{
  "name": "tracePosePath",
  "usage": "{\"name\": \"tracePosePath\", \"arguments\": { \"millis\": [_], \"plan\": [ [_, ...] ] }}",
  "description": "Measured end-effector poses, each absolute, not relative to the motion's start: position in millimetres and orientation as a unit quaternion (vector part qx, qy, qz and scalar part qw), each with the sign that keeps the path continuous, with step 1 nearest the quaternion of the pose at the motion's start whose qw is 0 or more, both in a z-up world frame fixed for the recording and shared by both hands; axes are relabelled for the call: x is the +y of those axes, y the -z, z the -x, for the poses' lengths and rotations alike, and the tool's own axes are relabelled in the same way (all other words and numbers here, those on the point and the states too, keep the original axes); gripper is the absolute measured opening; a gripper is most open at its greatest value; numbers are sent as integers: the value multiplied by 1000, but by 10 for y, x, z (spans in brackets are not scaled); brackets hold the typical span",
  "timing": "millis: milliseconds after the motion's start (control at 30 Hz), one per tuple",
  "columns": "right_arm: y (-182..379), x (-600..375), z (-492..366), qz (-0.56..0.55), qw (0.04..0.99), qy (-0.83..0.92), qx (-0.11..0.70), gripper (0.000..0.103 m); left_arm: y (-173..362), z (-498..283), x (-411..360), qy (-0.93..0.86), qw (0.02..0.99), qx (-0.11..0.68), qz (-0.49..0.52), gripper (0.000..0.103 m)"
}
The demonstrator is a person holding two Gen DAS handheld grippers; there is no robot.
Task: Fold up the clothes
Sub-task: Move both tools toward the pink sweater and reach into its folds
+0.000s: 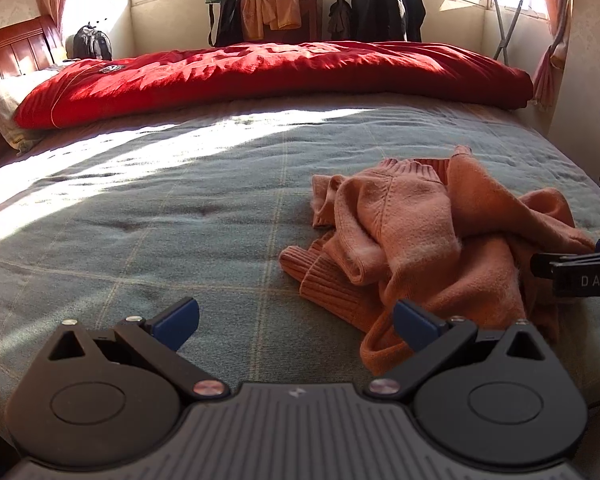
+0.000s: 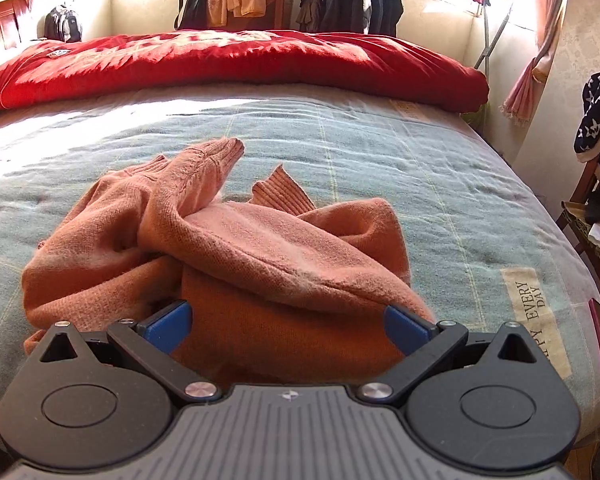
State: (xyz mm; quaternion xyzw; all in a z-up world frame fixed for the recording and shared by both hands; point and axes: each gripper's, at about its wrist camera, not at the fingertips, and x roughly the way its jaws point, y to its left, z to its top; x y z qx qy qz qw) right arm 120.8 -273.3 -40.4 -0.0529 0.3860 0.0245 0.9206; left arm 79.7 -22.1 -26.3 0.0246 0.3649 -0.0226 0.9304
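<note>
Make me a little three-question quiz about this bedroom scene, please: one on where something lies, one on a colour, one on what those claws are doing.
1. Where does the orange sweater lie?
A. On the grey-green bedspread
B. On the drying rack
C. On the floor

2. What colour is the quilt folded along the far side of the bed?
A. Blue
B. Red
C. White

3. What state is the right claw in?
A. Shut on a sleeve
B. Out of sight
C. Open, at the sweater's near edge

Answers: 1 A, the sweater sits crumpled on the bedspread in both views. 2 B, the quilt is bright red. 3 C, its blue fingertips stand wide apart with sweater cloth between them, nothing clamped. The left claw is open too, over bare bedspread.
</note>
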Motion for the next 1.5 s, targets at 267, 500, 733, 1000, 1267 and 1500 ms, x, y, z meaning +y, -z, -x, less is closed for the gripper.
{"name": "tracePosePath", "arguments": {
  "millis": [267, 500, 733, 1000, 1267, 1500],
  "plan": [
    [544, -2704, -1438, 83, 923, -96, 364, 103, 504, -1227, -522, 64, 912, 403, -42, 103],
    [686, -2807, -1512, 83, 917, -153, 359, 103, 684, -1244, -379, 109, 909, 402, -13, 103],
    [753, -2844, -1481, 99, 911, -179, 357, 103, 822, -1201, -235, 130, 908, 397, 31, 103],
    [771, -2849, -1376, 115, 912, -184, 348, 103, 858, -1156, -204, 129, 914, 384, 35, 103],
    [416, -2903, -1090, 169, 913, -233, 289, 81, 489, -1000, -195, 160, 924, 343, -53, 103],
    [211, -2703, -1108, 199, 899, -270, 281, 56, 285, -964, -200, 158, 934, 302, -110, 102]
  ]
}}
